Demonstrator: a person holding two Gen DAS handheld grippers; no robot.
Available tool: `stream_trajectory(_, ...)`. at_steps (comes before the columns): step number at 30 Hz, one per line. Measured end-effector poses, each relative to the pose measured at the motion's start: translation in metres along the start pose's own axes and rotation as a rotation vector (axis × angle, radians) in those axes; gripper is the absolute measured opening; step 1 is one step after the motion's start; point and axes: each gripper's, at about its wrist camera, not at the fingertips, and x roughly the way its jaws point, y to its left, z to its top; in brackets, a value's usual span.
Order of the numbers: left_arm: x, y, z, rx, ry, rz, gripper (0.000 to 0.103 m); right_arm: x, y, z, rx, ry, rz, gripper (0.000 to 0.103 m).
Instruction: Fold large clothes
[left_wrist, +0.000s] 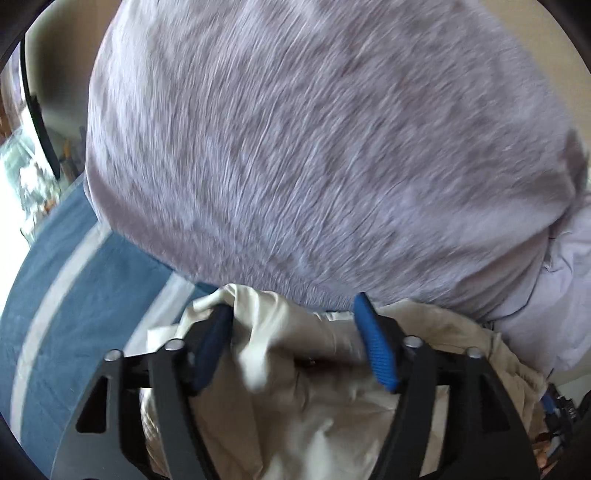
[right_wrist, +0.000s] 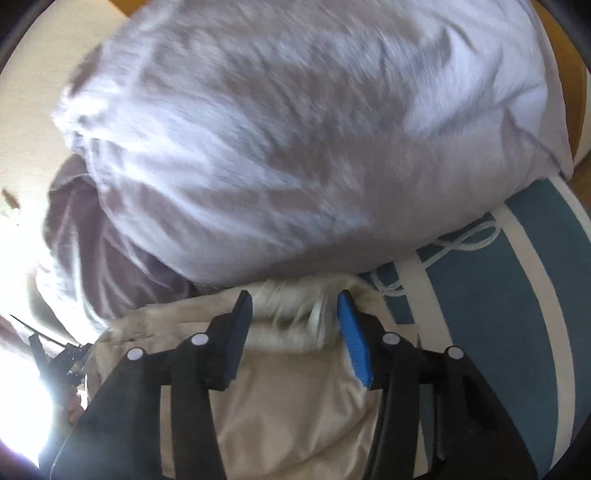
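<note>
Looking down my left tongs (left_wrist: 293, 345), I see the blue ribbed pads standing well apart, with a bunched fold of the cream, soft cotton garment (left_wrist: 295, 417) rising between them; cloth drapes over the pad at nine o'clock, but the pad at three o'clock stands bare, so I read these tongs as released, not pinching. My right tongs (right_wrist: 295, 334) are likewise parted, with a rolled edge of the same cream garment (right_wrist: 291, 398) lying between the pads and neither pad clearly pressing on it: released too, I judge.

Outward from the tongs, the garment lies heaped at six o'clock in both wrist views, resting on a blue bedcover with broad white stripes (left_wrist: 74, 295), which runs off toward eight o'clock on the left view and four o'clock on the right. A white cord (right_wrist: 458, 240) lies looped on the cover at about two o'clock from the right tongs. At twelve o'clock, just beyond the garment's far edge, a large lilac-grey crinkled pillow (left_wrist: 314, 147) fills most of each view.

My reading of the step: a fold edge is being laid down near the pillow. Next I would want to draw both tongs clear without dragging cloth, then find the next edge to grip.
</note>
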Motion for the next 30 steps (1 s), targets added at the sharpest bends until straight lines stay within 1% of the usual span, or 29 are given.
stream_trajectory(2,-0.011,-0.004,0.002,0.024,-0.034,0.013,0.079,-0.008,0.012,-0.003,-0.039,-0.014,0.005,0.05)
stream_trajectory(3,-0.016,-0.007,0.002,0.035,-0.045,0.019,0.08,-0.011,0.022,-0.007,-0.069,-0.018,0.013,0.051)
stream_trajectory(5,-0.022,-0.011,-0.002,0.051,-0.041,0.013,0.08,-0.012,0.043,-0.015,-0.136,-0.013,0.033,0.054)
stream_trajectory(9,-0.024,-0.033,-0.022,0.104,-0.028,0.001,0.08,0.008,0.085,-0.033,-0.255,0.059,0.069,0.054)
stream_trajectory(13,-0.023,-0.058,-0.045,0.177,-0.012,0.012,0.08,0.031,0.12,-0.055,-0.331,0.125,0.095,0.054)
stream_trajectory(16,-0.025,-0.08,-0.061,0.246,-0.012,0.023,0.08,0.047,0.143,-0.068,-0.397,0.156,0.088,0.054)
stream_trajectory(20,-0.02,-0.099,-0.075,0.313,-0.018,0.035,0.08,0.072,0.16,-0.079,-0.453,0.199,0.031,0.053)
stream_trajectory(21,-0.019,-0.101,-0.077,0.318,-0.018,0.035,0.08,0.08,0.163,-0.082,-0.458,0.21,0.018,0.05)
stream_trajectory(22,-0.018,-0.103,-0.079,0.322,-0.018,0.034,0.08,0.086,0.166,-0.084,-0.463,0.216,0.007,0.041)
stream_trajectory(23,-0.017,-0.105,-0.079,0.327,-0.019,0.035,0.08,0.093,0.166,-0.088,-0.474,0.223,-0.007,0.026)
stream_trajectory(24,-0.017,-0.11,-0.081,0.331,-0.021,0.038,0.08,0.096,0.164,-0.089,-0.479,0.228,-0.013,0.018)
stream_trajectory(25,-0.016,-0.111,-0.081,0.334,-0.023,0.042,0.08,0.096,0.162,-0.088,-0.48,0.229,-0.02,0.007)
stream_trajectory(26,-0.015,-0.113,-0.08,0.336,-0.024,0.045,0.08,0.099,0.161,-0.089,-0.476,0.225,-0.029,0.004)
stream_trajectory(28,-0.013,-0.114,-0.079,0.343,-0.032,0.053,0.08,0.099,0.164,-0.086,-0.469,0.202,-0.027,0.002)
stream_trajectory(30,-0.013,-0.114,-0.077,0.349,-0.046,0.069,0.08,0.096,0.171,-0.08,-0.482,0.159,-0.035,0.002)
